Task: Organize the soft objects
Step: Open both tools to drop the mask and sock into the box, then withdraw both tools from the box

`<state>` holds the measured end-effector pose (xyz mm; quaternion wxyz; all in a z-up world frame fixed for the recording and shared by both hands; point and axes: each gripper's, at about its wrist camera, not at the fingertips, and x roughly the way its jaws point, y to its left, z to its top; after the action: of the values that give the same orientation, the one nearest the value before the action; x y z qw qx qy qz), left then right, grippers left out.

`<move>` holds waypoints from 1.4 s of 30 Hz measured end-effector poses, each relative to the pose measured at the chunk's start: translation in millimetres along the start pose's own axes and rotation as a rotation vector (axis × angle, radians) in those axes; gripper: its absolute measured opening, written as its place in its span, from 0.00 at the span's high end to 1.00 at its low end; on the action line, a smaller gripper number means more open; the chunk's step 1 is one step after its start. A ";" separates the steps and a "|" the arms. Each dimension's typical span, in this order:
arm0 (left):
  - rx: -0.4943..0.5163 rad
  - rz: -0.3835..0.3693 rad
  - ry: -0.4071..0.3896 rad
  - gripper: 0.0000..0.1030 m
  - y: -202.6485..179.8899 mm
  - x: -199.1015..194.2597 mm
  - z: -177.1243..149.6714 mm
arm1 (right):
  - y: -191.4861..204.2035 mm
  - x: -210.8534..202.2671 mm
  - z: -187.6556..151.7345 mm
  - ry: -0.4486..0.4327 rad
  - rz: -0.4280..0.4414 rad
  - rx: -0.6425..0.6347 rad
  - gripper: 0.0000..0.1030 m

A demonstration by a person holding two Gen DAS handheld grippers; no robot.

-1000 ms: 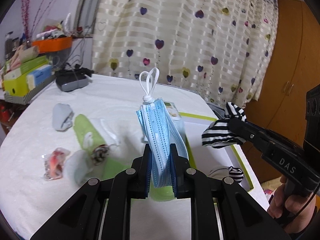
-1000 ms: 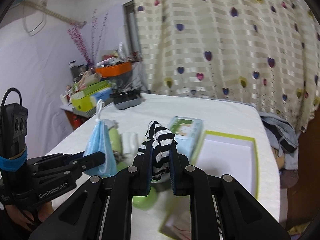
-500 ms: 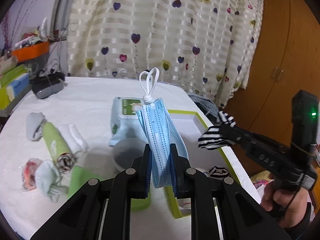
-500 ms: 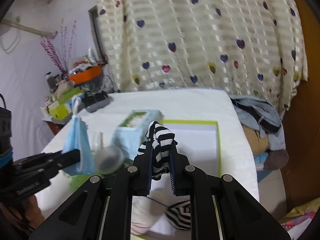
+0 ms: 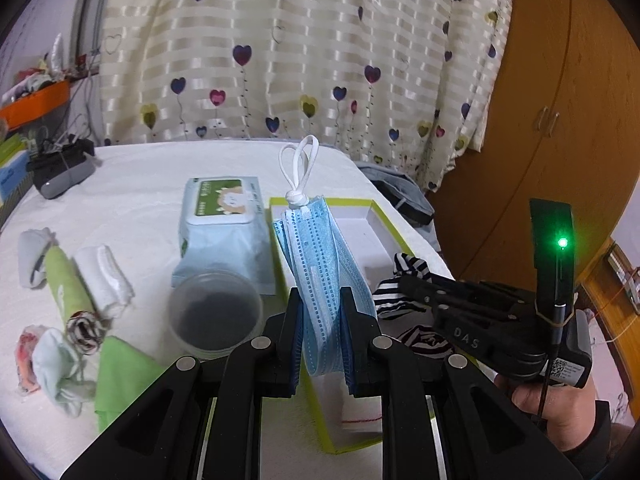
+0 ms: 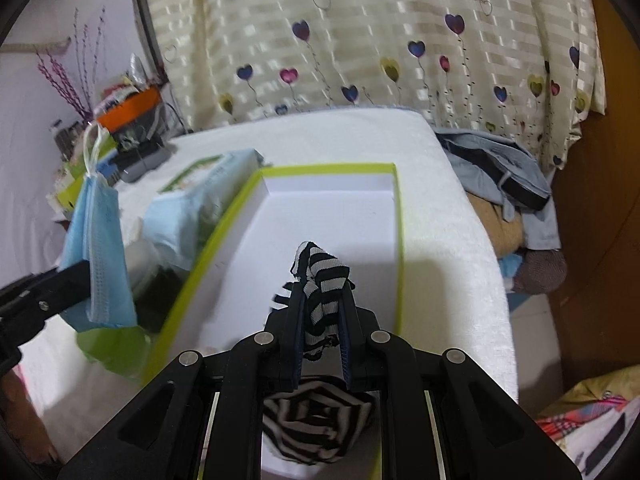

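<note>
My left claw pinches a bundle of blue face masks, its pads pressed on both sides of the stack, the knotted white ear loops standing up above the tips. Just beyond that claw and slightly to its right lies the open box with a lime-green rim and a white floor. To the left of the claw sit a pack of wet wipes and a round clear plastic tub, and farther left a cluster of rolled socks and cloths on the white table cover.

My right claw hangs over the box's near end with a black-and-white striped sock between its jaws. Those jaws have just been easing apart, and the sock sits in the gap; I cannot tell whether the pads press on it. A second striped sock roll lies on the box floor directly under this claw.
</note>
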<state>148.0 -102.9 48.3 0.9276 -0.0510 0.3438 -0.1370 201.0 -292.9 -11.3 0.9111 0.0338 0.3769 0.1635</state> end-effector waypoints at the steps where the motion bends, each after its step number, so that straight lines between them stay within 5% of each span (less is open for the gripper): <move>1: 0.004 -0.002 0.005 0.85 -0.7 2.6 0.0 | -0.4 -0.2 -0.3 -0.001 -0.005 -0.004 0.77; 6: 0.021 -0.011 0.037 0.85 -7.9 18.6 -0.8 | -5.4 -8.0 -1.3 -0.026 -0.023 -0.008 0.55; 16: 0.039 0.004 0.085 0.84 -11.9 52.3 2.4 | -6.2 -15.8 3.5 -0.056 -0.006 -0.009 0.55; 19: 0.058 0.006 0.094 0.74 -16.1 61.6 4.8 | -6.7 -15.2 3.6 -0.057 -0.003 -0.009 0.55; 24: 0.048 0.000 0.117 0.72 -16.1 72.8 4.5 | -7.9 -15.3 5.1 -0.060 0.002 -0.003 0.55; 42: 0.032 -0.018 0.032 0.72 -18.3 16.9 -1.0 | 11.3 -52.8 5.1 -0.148 0.013 -0.026 0.51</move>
<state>155.6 -125.3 40.4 0.9215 -0.0369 0.3557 -0.1515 166.5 -299.0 30.1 0.9358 0.0363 0.3060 0.1714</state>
